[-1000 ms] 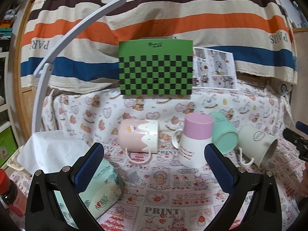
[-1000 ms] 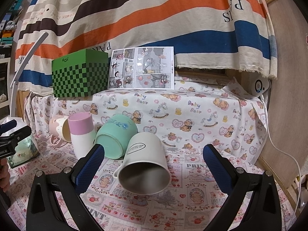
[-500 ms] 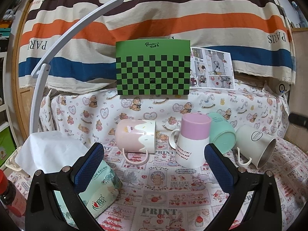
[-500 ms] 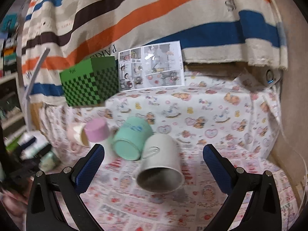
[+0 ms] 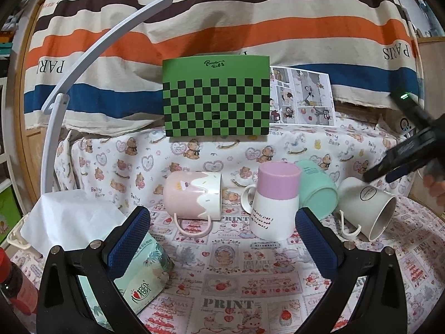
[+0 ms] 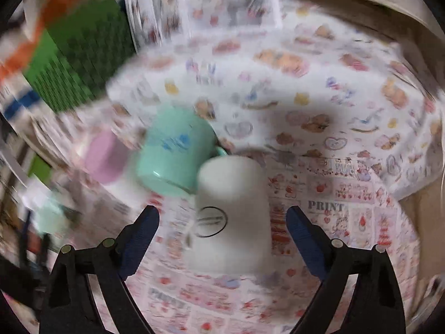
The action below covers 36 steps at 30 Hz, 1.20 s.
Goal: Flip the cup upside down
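Note:
A white mug [image 5: 367,207] lies on its side at the right of the printed cloth, mouth toward the front right. In the blurred right wrist view the white mug [image 6: 230,217] sits between my right gripper's open fingers; the right gripper [image 6: 222,222] hangs above it, tilted down. That gripper shows in the left wrist view [image 5: 389,174] just above the mug. A mint cup [image 5: 317,192] lies on its side, a pink-and-white mug [image 5: 275,203] stands upside down, and a pink mug [image 5: 192,194] lies on its side. My left gripper [image 5: 222,231] is open and empty, in front of the cups.
A green checkered box [image 5: 217,98] and a comic sheet [image 5: 303,97] stand at the back. A tissue pack [image 5: 141,272], white tissue [image 5: 66,217] and a red-capped bottle [image 5: 14,281] are at the left. A white lamp arm [image 5: 83,64] arches over the left side.
My right gripper has swung up and over the white mug and now points down at it, moving fast. The left gripper has drifted slightly; the cups have not moved.

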Each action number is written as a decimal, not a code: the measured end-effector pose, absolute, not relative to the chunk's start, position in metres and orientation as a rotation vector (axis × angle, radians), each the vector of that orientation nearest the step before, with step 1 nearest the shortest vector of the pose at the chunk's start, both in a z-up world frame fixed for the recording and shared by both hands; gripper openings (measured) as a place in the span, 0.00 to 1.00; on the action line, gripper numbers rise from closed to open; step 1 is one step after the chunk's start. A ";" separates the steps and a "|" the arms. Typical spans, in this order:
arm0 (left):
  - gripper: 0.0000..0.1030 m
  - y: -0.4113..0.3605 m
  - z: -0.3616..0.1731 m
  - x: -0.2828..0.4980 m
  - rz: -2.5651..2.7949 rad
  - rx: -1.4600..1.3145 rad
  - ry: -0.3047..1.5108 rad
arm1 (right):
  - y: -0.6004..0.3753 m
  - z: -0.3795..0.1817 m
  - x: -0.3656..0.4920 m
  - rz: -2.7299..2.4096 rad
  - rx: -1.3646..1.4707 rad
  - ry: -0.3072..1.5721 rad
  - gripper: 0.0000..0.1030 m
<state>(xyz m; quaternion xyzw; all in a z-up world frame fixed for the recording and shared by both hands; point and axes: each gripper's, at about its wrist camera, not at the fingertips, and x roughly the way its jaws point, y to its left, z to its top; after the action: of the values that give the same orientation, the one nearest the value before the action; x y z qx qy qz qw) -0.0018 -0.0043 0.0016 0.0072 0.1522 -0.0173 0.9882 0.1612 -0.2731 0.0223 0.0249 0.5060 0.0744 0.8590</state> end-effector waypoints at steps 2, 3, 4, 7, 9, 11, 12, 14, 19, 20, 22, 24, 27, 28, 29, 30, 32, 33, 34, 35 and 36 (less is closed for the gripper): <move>1.00 -0.004 0.001 -0.002 -0.034 0.019 0.306 | -0.266 0.013 0.170 0.128 -0.013 1.103 0.92; 1.00 -0.004 0.001 -0.002 -0.033 0.019 0.307 | -0.264 0.008 0.175 0.117 -0.025 1.127 0.92; 1.00 -0.003 0.001 -0.001 -0.031 0.019 0.309 | -0.264 0.005 0.179 0.115 -0.023 1.149 0.92; 1.00 -0.004 0.000 0.000 -0.023 0.019 0.316 | -0.263 -0.005 0.191 0.113 -0.025 1.206 0.92; 1.00 -0.004 0.000 0.001 -0.021 0.019 0.321 | -0.263 -0.013 0.197 0.098 -0.035 1.231 0.90; 1.00 -0.004 -0.001 0.003 -0.022 0.016 0.329 | -0.263 -0.019 0.201 0.094 -0.029 1.259 0.87; 1.00 -0.004 -0.001 0.004 -0.020 0.012 0.334 | -0.264 -0.022 0.202 0.093 -0.019 1.271 0.83; 1.00 -0.003 -0.001 0.006 -0.018 0.005 0.343 | -0.266 -0.029 0.207 0.102 0.023 1.296 0.78; 1.00 -0.001 -0.002 0.006 -0.012 -0.003 0.349 | -0.282 -0.027 0.202 0.034 0.121 1.256 0.77; 1.00 -0.001 -0.002 0.007 -0.011 -0.001 0.351 | -0.284 -0.023 0.197 0.046 0.154 1.242 0.77; 1.00 -0.002 -0.002 0.007 -0.007 0.004 0.353 | -0.288 -0.014 0.184 0.093 0.237 1.225 0.77; 1.00 -0.003 -0.002 0.007 -0.001 0.007 0.355 | -0.285 -0.005 0.169 0.148 0.292 1.208 0.77; 1.00 -0.002 -0.002 0.007 0.004 0.002 0.355 | -0.276 0.007 0.143 0.190 0.348 1.182 0.77; 1.00 -0.001 -0.002 0.007 0.006 0.000 0.355 | -0.273 0.009 0.137 0.202 0.385 1.182 0.77; 1.00 -0.001 -0.002 0.007 0.009 -0.002 0.355 | -0.271 0.007 0.131 0.221 0.434 1.186 0.77; 1.00 0.000 -0.002 0.007 0.009 -0.005 0.353 | -0.271 0.008 0.128 0.231 0.464 1.189 0.77; 1.00 0.001 -0.002 0.005 0.011 -0.010 0.347 | -0.260 0.004 0.111 0.206 0.524 1.191 0.77; 1.00 0.002 -0.001 0.005 0.013 -0.012 0.343 | -0.253 0.002 0.104 0.187 0.521 1.183 0.77; 1.00 0.002 -0.001 0.004 0.015 -0.012 0.340 | -0.245 0.000 0.104 0.189 0.512 1.175 0.77; 1.00 0.002 -0.001 0.004 0.014 -0.011 0.338 | -0.237 -0.005 0.104 0.200 0.501 1.174 0.77; 1.00 0.002 -0.001 0.003 0.015 -0.010 0.337 | -0.235 -0.010 0.101 0.206 0.502 1.185 0.77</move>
<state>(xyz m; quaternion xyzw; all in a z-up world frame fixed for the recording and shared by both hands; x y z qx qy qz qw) 0.0035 0.0015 -0.0011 -0.0052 0.1679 0.0074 0.9858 0.1015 -0.2348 -0.0099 0.2338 0.5513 0.0957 0.7952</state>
